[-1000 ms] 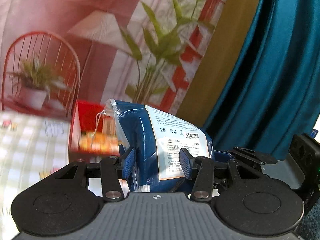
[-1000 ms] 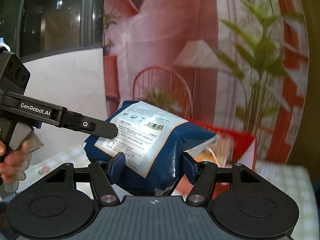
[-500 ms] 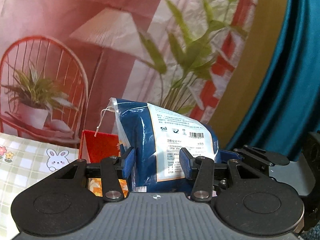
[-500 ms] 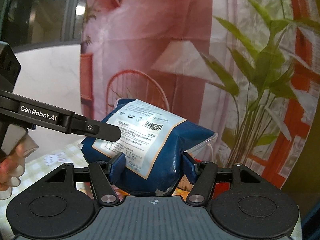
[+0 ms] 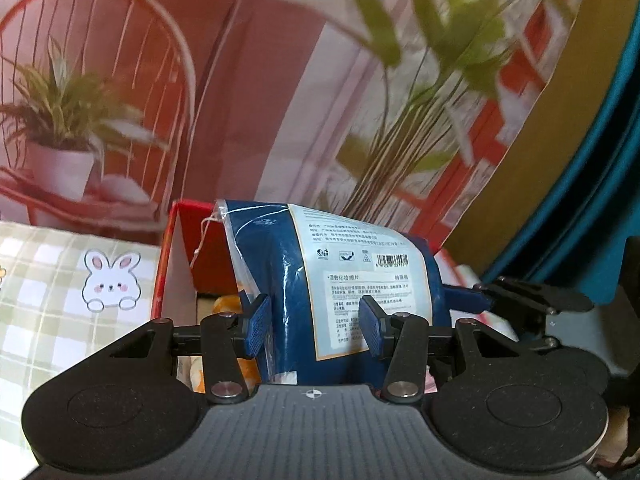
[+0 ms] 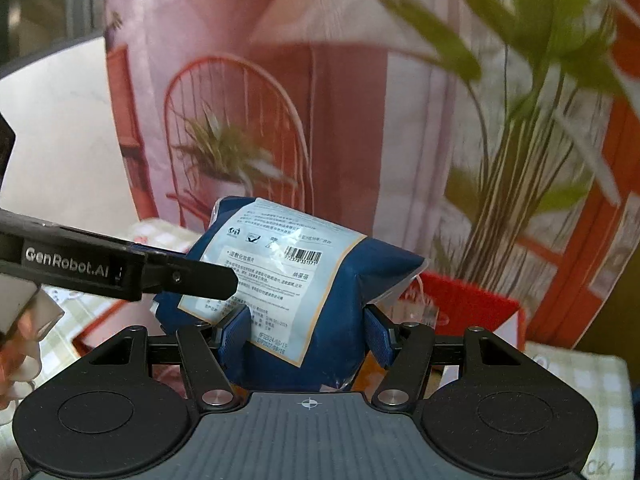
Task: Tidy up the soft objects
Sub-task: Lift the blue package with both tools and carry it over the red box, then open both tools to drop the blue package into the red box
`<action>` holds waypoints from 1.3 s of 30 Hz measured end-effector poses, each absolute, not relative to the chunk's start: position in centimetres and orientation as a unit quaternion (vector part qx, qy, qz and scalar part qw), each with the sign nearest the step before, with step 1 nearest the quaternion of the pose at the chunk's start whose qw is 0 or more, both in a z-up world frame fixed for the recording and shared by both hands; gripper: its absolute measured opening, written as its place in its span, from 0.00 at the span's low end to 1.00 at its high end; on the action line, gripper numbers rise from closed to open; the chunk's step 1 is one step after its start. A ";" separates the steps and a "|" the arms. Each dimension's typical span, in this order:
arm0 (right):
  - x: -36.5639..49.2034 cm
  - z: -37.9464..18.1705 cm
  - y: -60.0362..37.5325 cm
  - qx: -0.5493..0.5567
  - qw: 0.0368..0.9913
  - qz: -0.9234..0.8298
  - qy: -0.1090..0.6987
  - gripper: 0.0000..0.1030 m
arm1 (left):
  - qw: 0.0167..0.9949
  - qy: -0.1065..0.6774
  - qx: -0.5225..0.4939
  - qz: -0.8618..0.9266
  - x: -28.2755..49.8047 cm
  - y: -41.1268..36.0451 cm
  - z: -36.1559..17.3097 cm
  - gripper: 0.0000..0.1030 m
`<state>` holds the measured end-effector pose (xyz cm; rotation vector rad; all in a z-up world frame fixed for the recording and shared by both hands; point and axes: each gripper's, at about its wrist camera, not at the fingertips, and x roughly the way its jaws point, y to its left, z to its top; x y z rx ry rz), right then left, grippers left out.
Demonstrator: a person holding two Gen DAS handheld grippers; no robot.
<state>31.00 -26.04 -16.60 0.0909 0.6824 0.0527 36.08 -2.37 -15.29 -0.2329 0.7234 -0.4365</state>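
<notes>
Left wrist: two claws (image 5: 314,328) (image 6: 308,330) pinch one blue pack (image 5: 344,292).

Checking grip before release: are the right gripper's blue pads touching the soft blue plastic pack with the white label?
Touching. In the right wrist view, both fingers of the right gripper press into the blue plastic pack, whose film bulges around them.

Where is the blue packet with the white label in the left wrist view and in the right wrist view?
Left wrist view: blue packet at centre, between the left tool's pads.
Right wrist view: centre, slightly lower, between the right tool's pads.
Shared landmark: the red box behind the packet.
</notes>
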 end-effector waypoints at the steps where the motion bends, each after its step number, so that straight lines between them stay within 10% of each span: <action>1: 31.3 -17.0 -26.1 0.047 0.939 0.025 0.341 0.56 | 0.903 0.356 -0.110 -0.211 36.3 -2.4 -15.7 0.48; 19: 24.1 -15.1 -26.5 0.081 0.950 0.003 0.303 0.90 | 0.939 0.306 -0.050 -0.148 28.0 0.8 -12.4 1.00; 39: 7.4 -20.0 -19.9 0.062 0.952 -0.028 0.298 1.00 | 0.908 0.405 -0.022 -0.108 13.1 2.5 -22.4 1.00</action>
